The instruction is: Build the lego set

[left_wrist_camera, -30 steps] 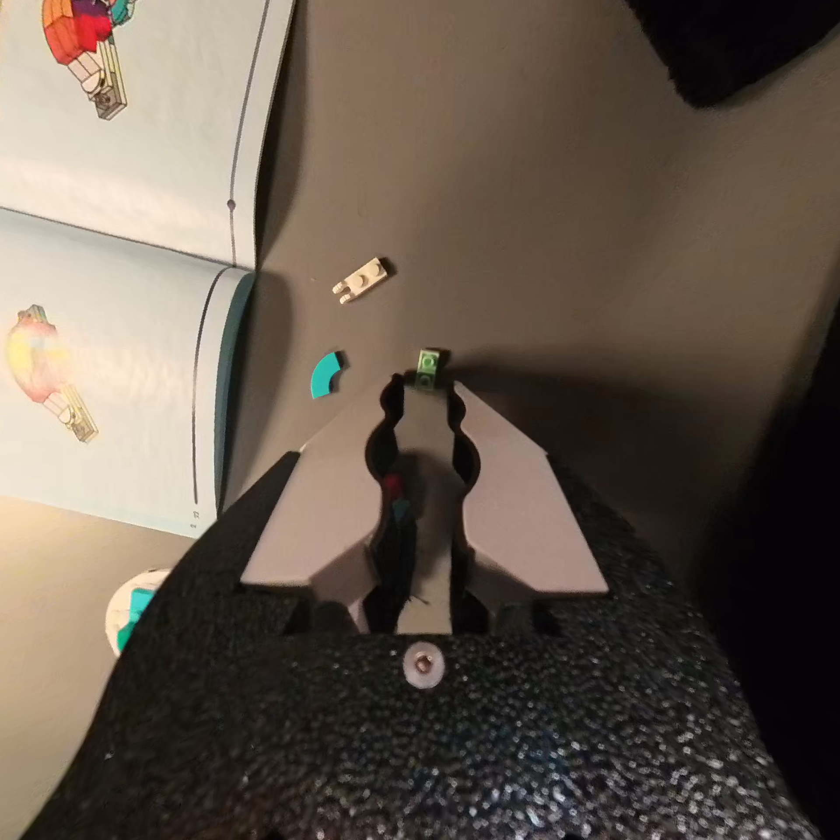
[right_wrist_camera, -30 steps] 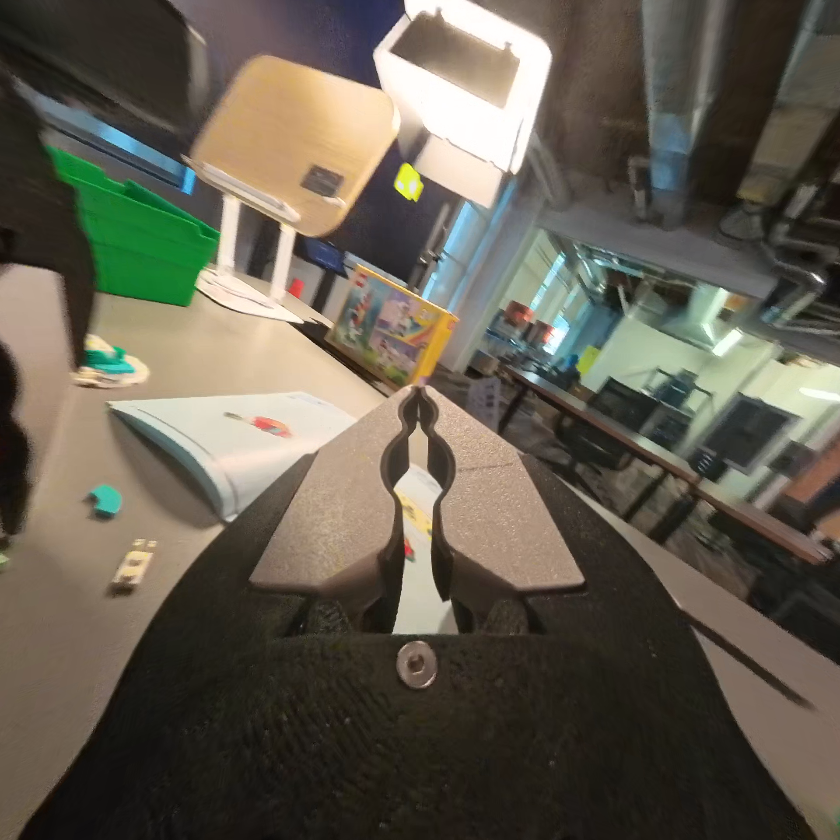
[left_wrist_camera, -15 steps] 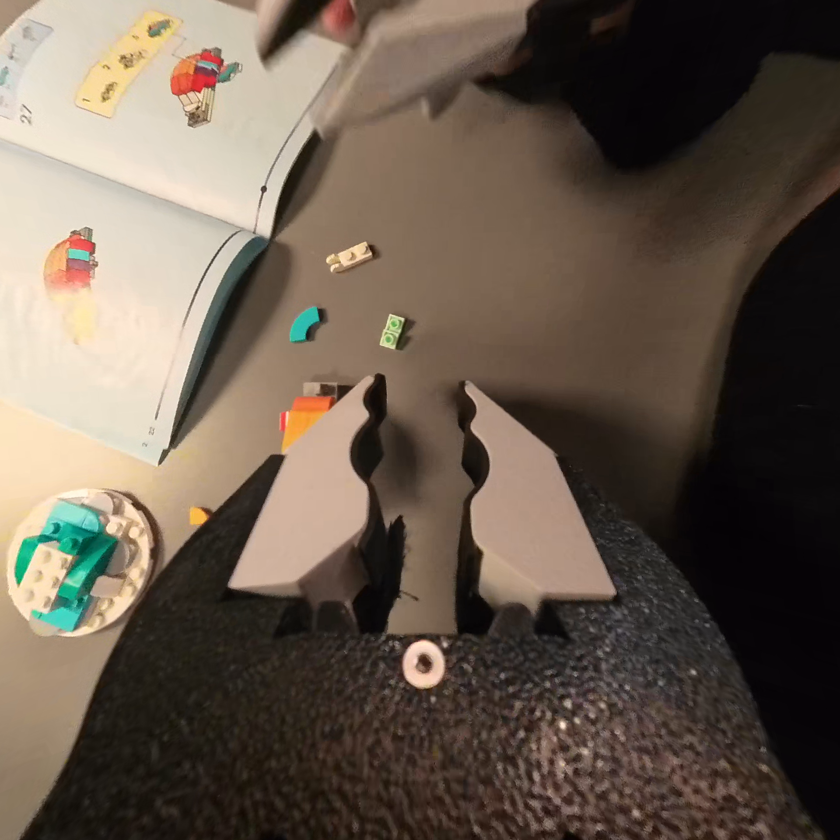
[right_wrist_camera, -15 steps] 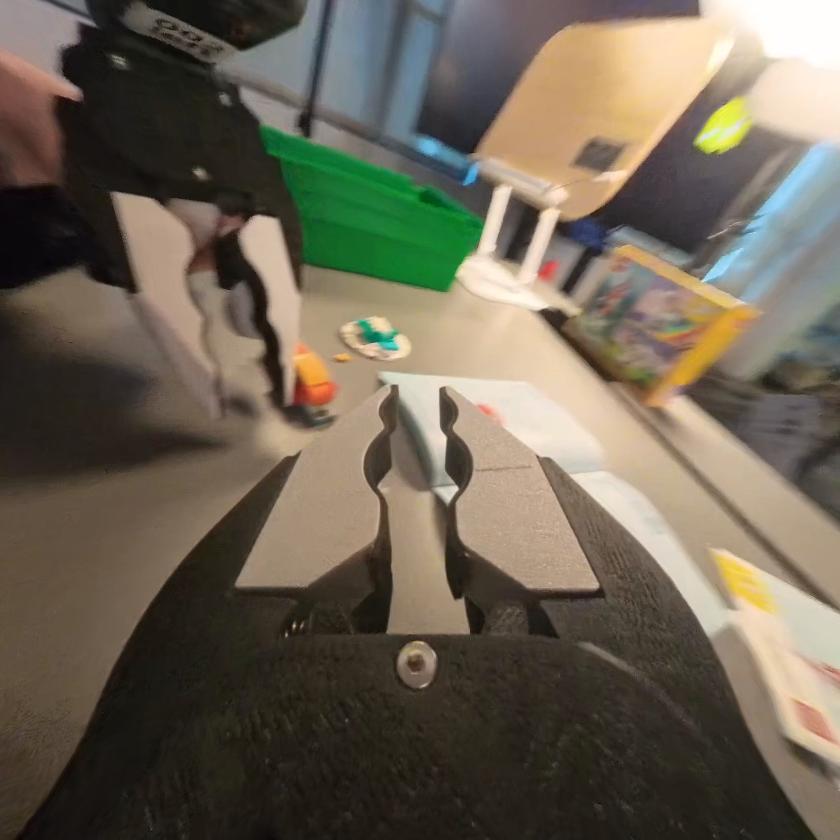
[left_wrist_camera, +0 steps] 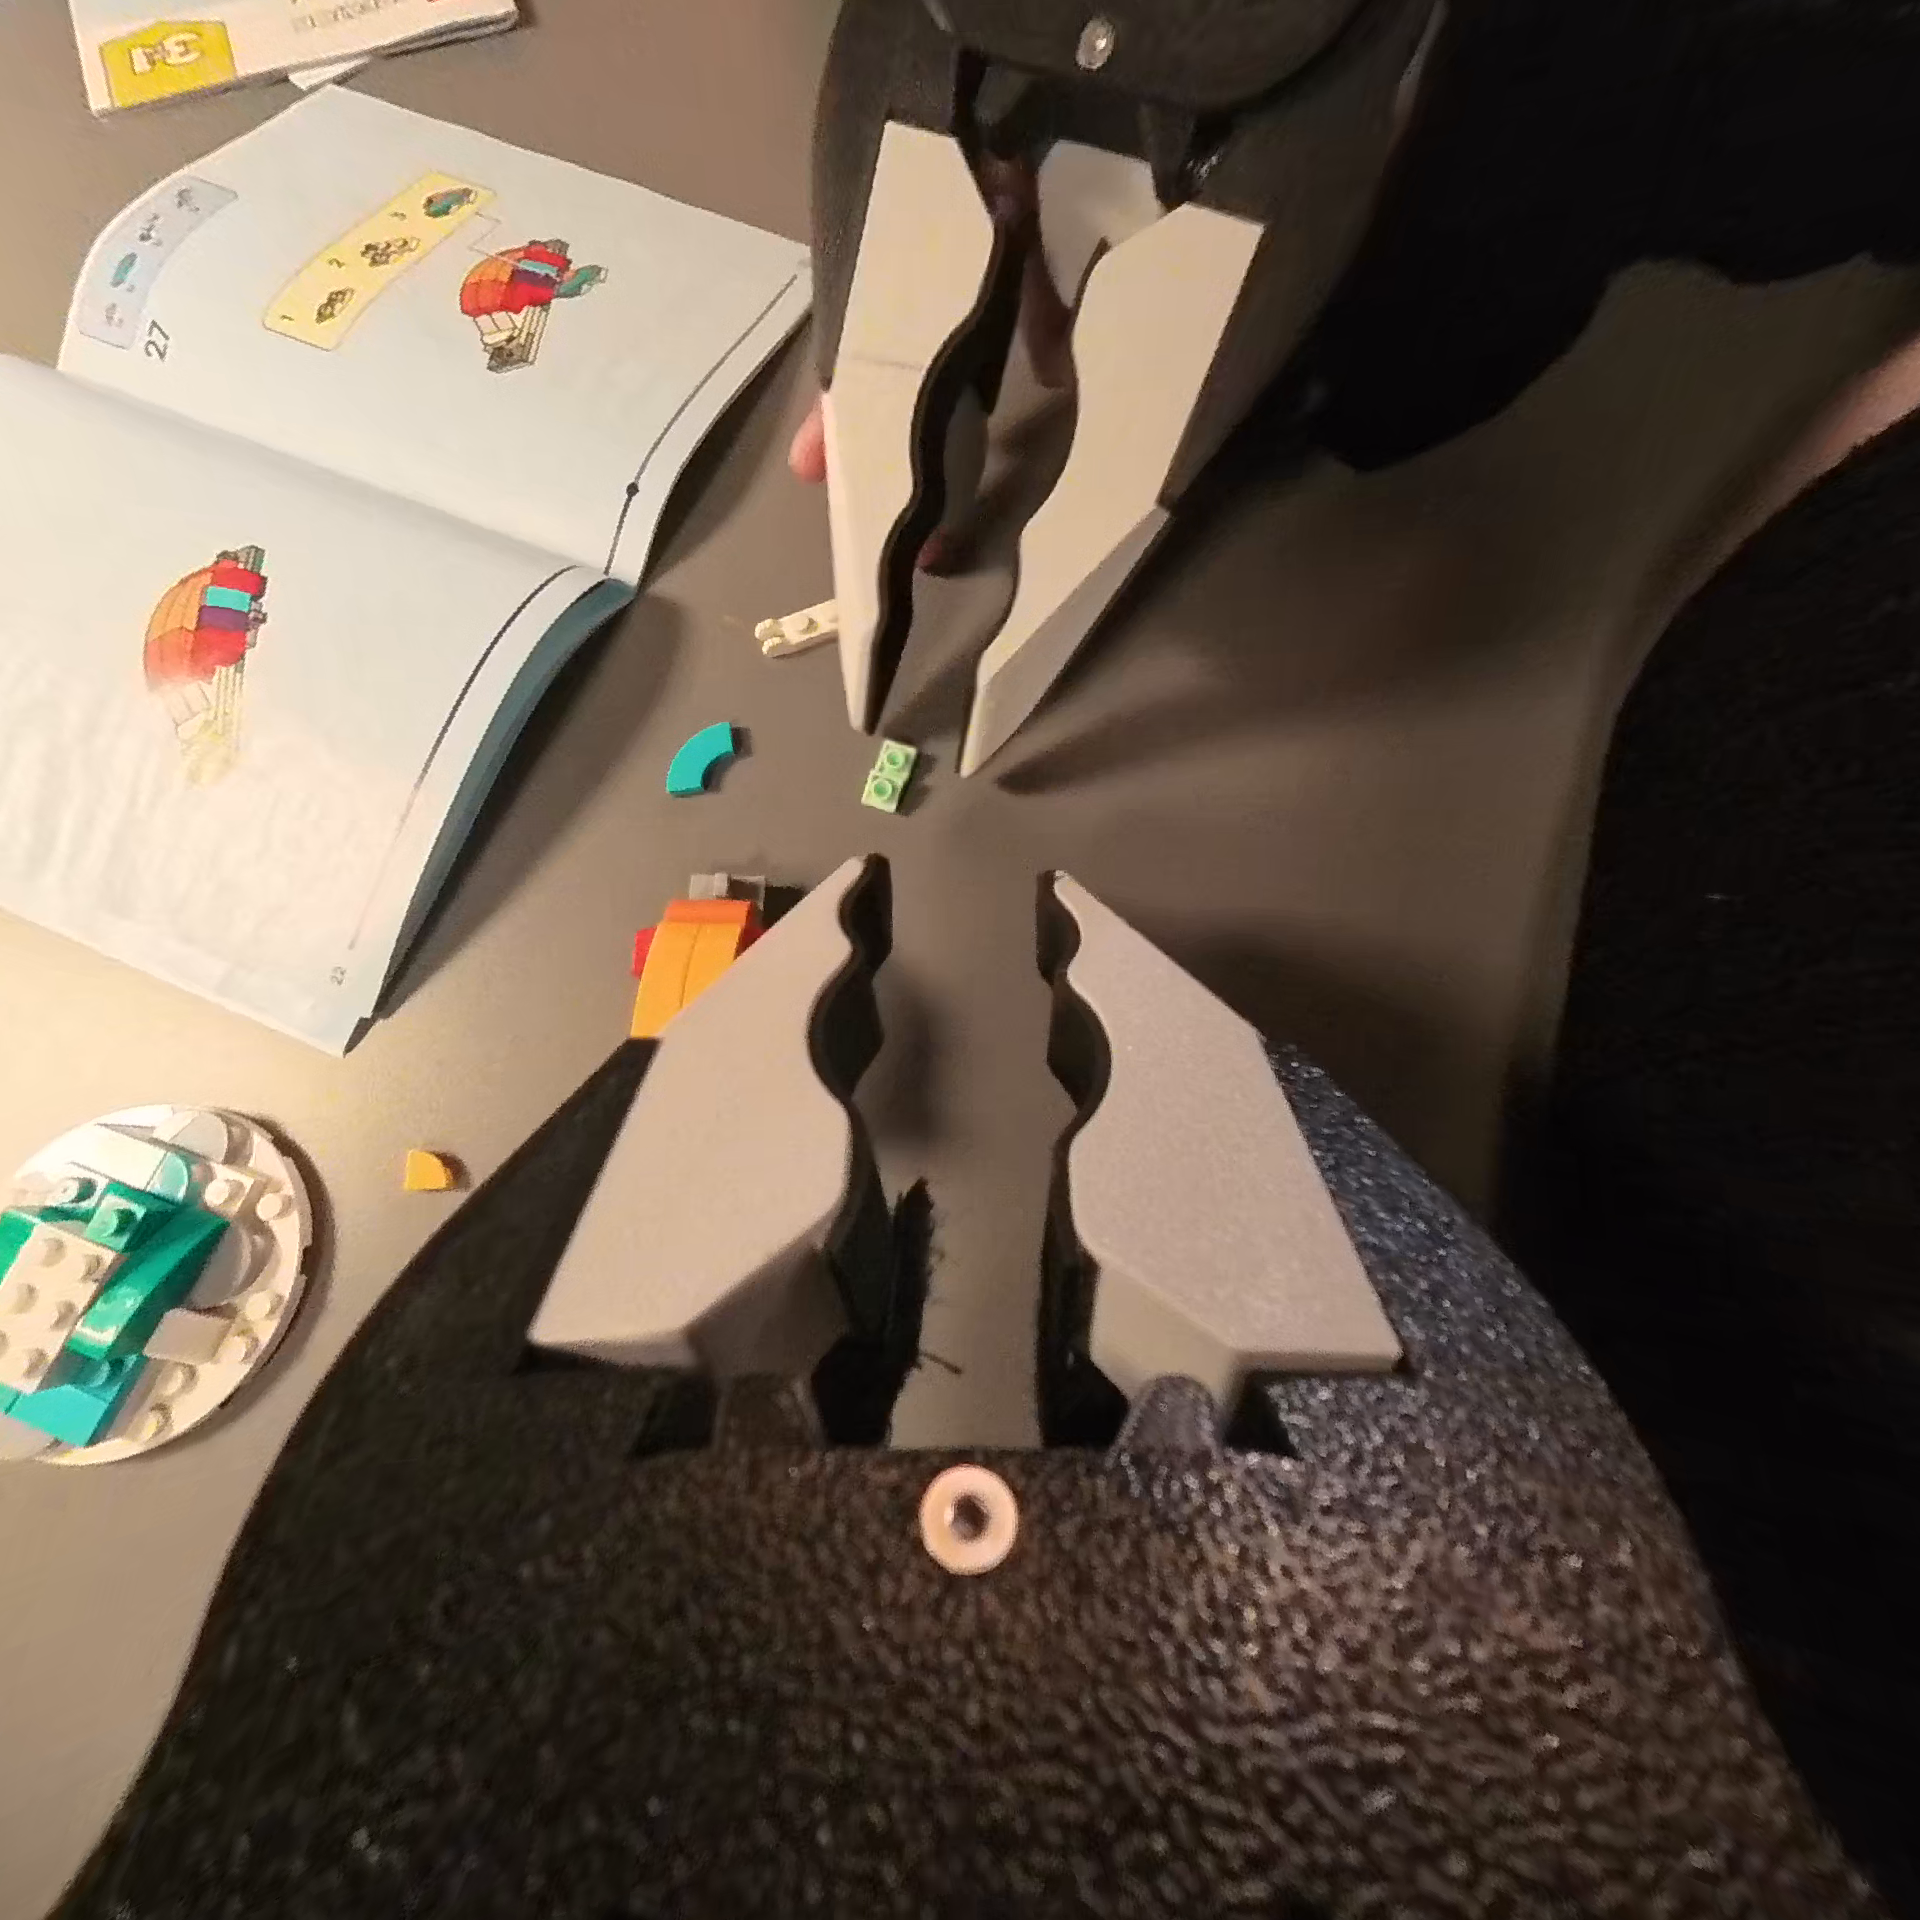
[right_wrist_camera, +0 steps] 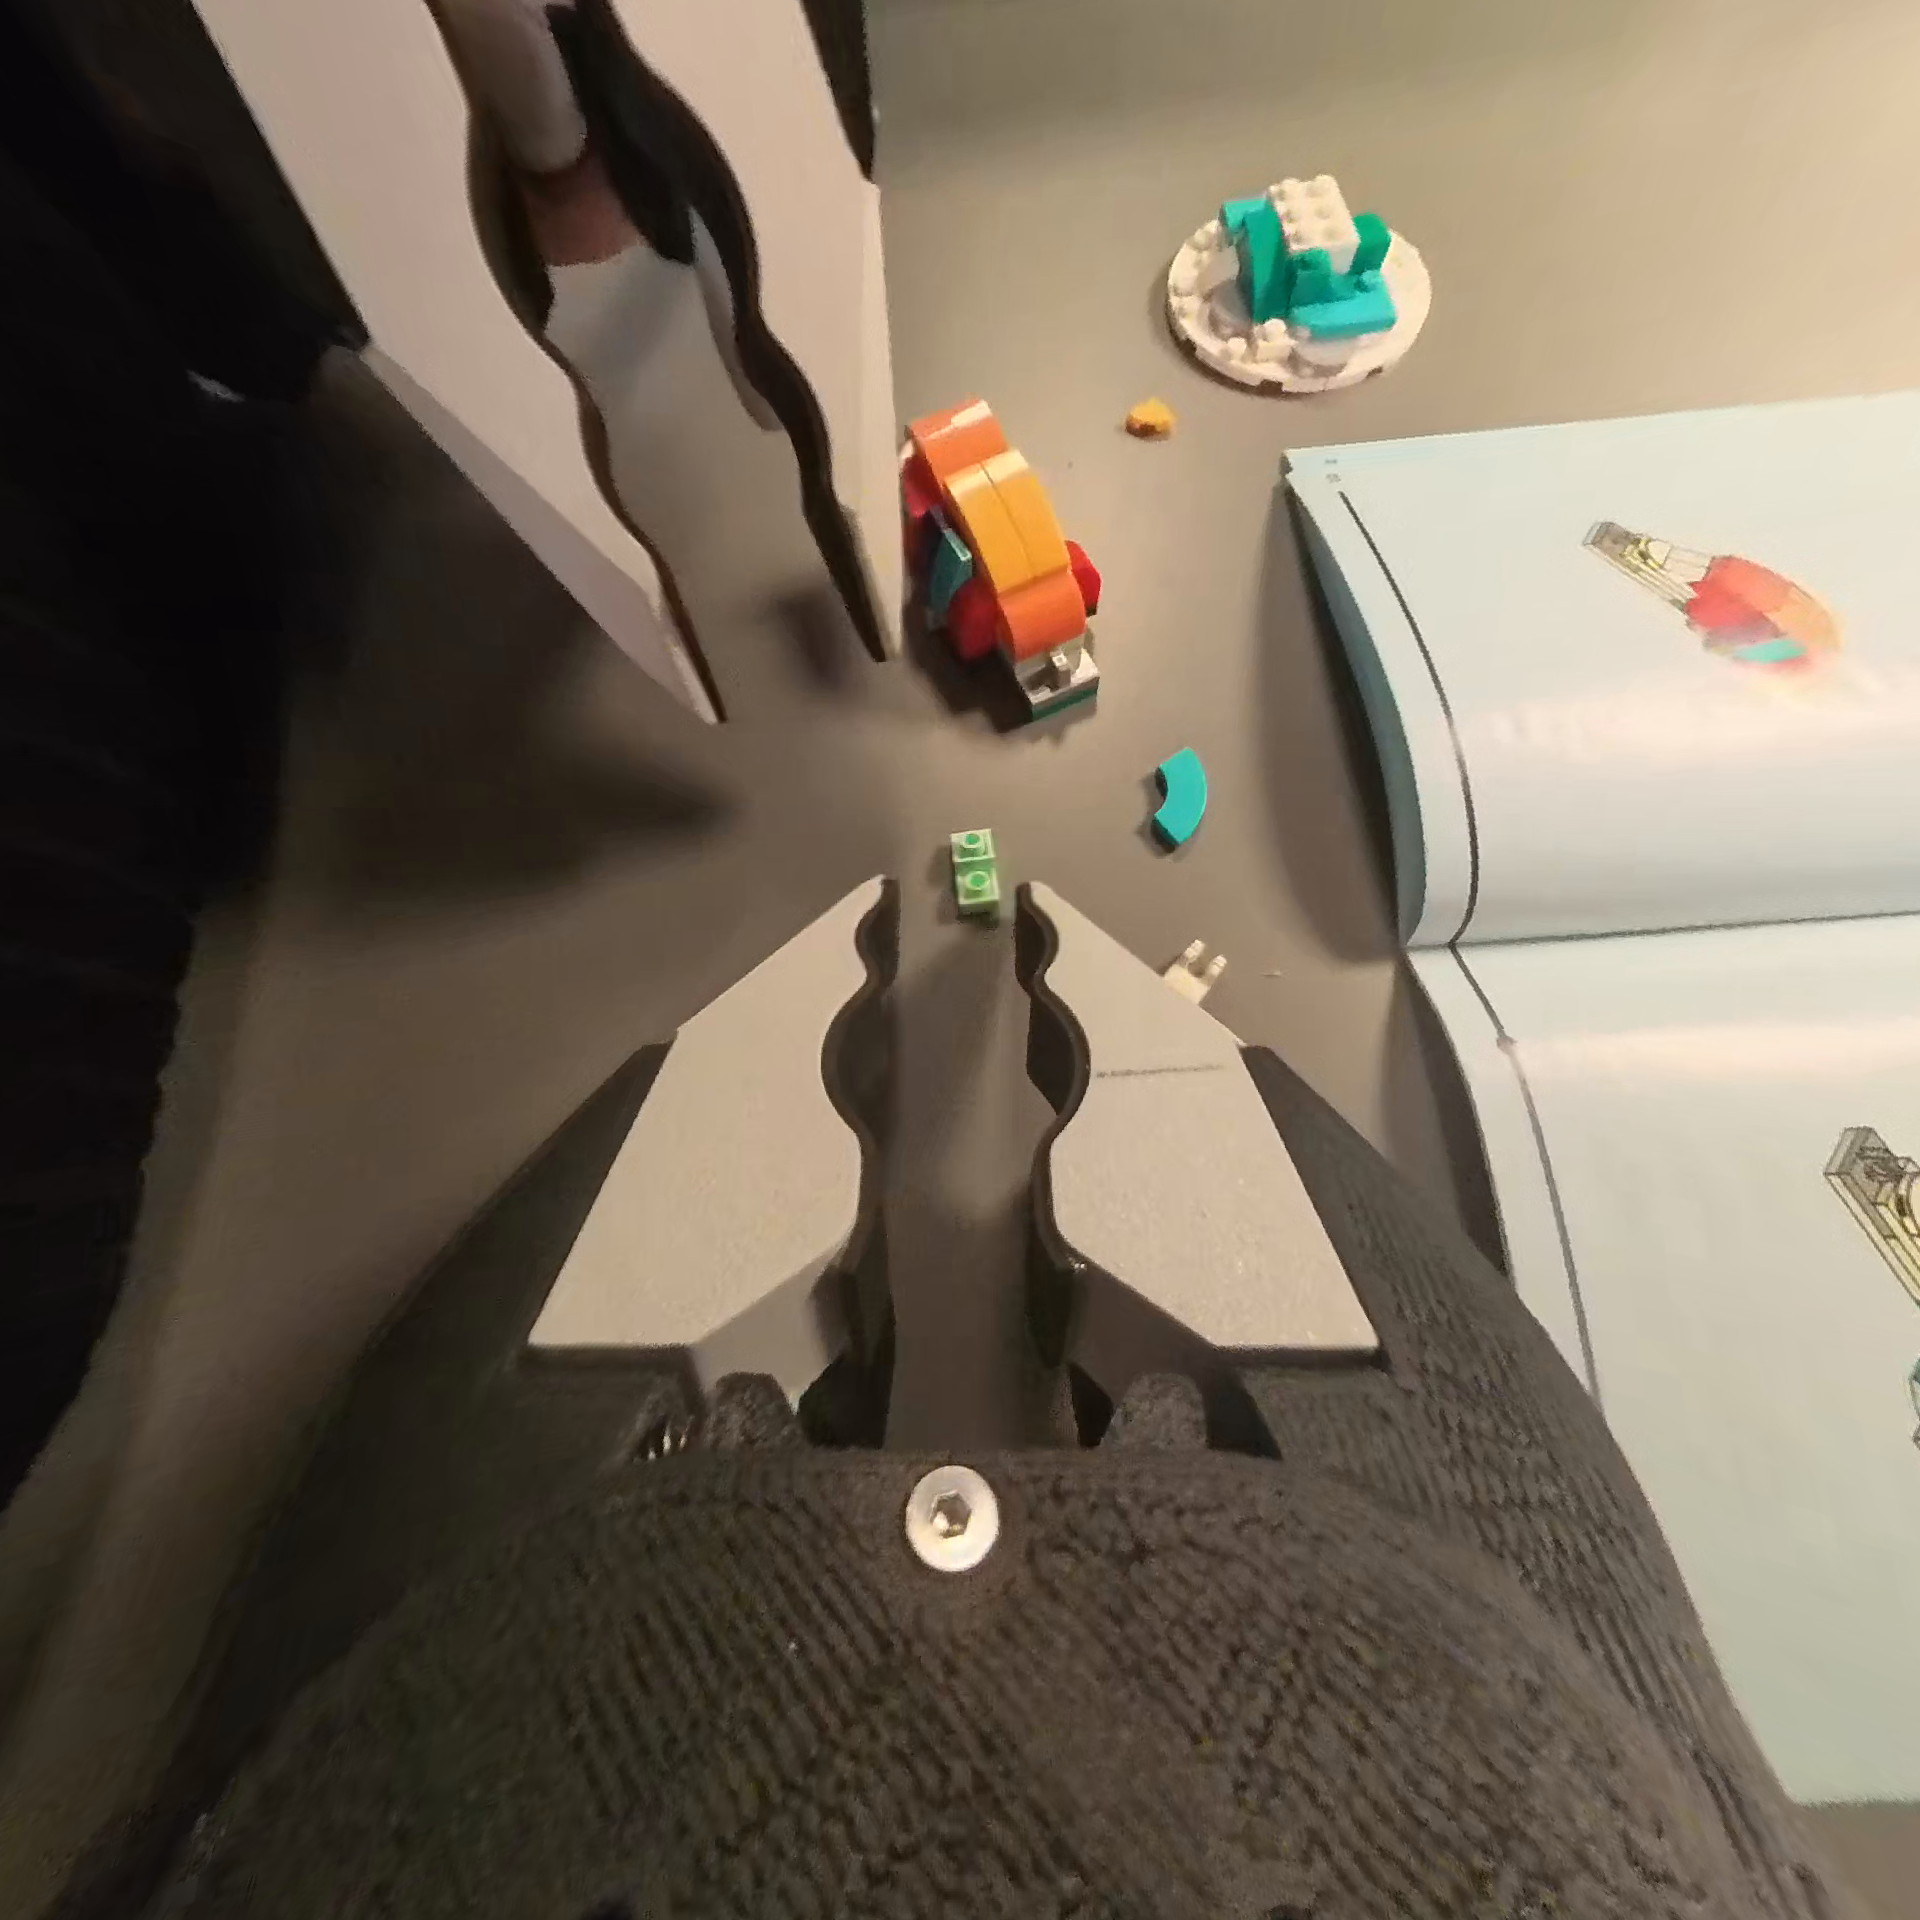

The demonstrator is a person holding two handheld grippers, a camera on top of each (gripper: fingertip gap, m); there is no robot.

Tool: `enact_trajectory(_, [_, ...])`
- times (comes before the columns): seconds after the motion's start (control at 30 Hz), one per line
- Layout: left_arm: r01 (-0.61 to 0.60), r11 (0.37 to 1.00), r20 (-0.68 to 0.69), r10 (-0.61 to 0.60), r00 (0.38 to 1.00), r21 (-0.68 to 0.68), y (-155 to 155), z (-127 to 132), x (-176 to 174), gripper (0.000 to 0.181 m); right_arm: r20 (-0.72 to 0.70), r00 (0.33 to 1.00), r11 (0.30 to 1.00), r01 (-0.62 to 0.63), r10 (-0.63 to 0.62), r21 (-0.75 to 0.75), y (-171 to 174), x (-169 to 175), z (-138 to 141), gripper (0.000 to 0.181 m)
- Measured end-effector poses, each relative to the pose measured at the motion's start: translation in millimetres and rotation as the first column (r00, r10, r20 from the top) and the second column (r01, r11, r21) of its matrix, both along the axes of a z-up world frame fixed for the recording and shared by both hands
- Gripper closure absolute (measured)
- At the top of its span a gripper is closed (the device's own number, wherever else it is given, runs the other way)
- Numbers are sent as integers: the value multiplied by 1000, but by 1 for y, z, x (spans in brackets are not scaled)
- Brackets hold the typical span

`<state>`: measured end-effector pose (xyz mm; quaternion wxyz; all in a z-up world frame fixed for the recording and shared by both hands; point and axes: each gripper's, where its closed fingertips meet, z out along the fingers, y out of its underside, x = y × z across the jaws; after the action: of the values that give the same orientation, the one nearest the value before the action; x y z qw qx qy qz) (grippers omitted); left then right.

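A: What is hidden?
B: The left gripper point(left_wrist_camera: 961, 883) covers part of the orange model point(left_wrist_camera: 691, 951); the right gripper point(right_wrist_camera: 951, 899) covers most of the tan piece point(right_wrist_camera: 1195, 971).
A: Cut off?
B: The booklet point(right_wrist_camera: 1662, 727), at the frame edge.

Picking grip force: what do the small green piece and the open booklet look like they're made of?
Green piece: looks like hard moulded plastic, smooth with a slight sheen; crisp edges and two round studs suggest it. Booklet: thin paper with a soft sheen; the pages curve up at the spine. Right tongs are open around the piece.
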<state>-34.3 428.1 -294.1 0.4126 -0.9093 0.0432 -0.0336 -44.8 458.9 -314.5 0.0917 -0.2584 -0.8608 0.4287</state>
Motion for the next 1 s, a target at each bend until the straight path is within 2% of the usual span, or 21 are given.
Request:
enact_trajectory(0.37, [42, 998, -35, -40, 999, 52, 4, 5, 7, 157, -15, 1000, 999, 2, -1, 41, -1, -3, -4, 175])
enact_trajectory(0.43, [36, 997, -86, -30, 996, 72, 7, 6, 3, 158, 12, 1000, 1000, -11, 11, 3, -2, -1, -1, 176])
enact_trajectory(0.53, [42, 991, -222, -13, 975, 126, 12, 8, -5, 158, 83, 995, 987, -35, 48, -154, -1, 4, 13, 175])
enact_trajectory(0.63, [119, 977, -420, -36, 907, 174, 16, 11, -9, 157, 156, 980, 947, -66, 121, -316, 1, 12, 28, 176])
enact_trajectory(0.77, [298, 922, -607, -93, 789, 246, 23, 20, 5, 165, 219, 949, 901, -120, 228, -417, 3, 26, 36, 176])
enact_trajectory(0.87, [413, 860, -693, -101, 713, 300, 29, 27, 19, 168, 248, 921, 877, -166, 302, -451, 3, 37, 38, 176])
enact_trajectory(1.0, [500, 809, -735, -130, 665, 309, 31, 26, 36, 170, 265, 898, 867, -206, 352, -454, 3, 46, 38, 176])
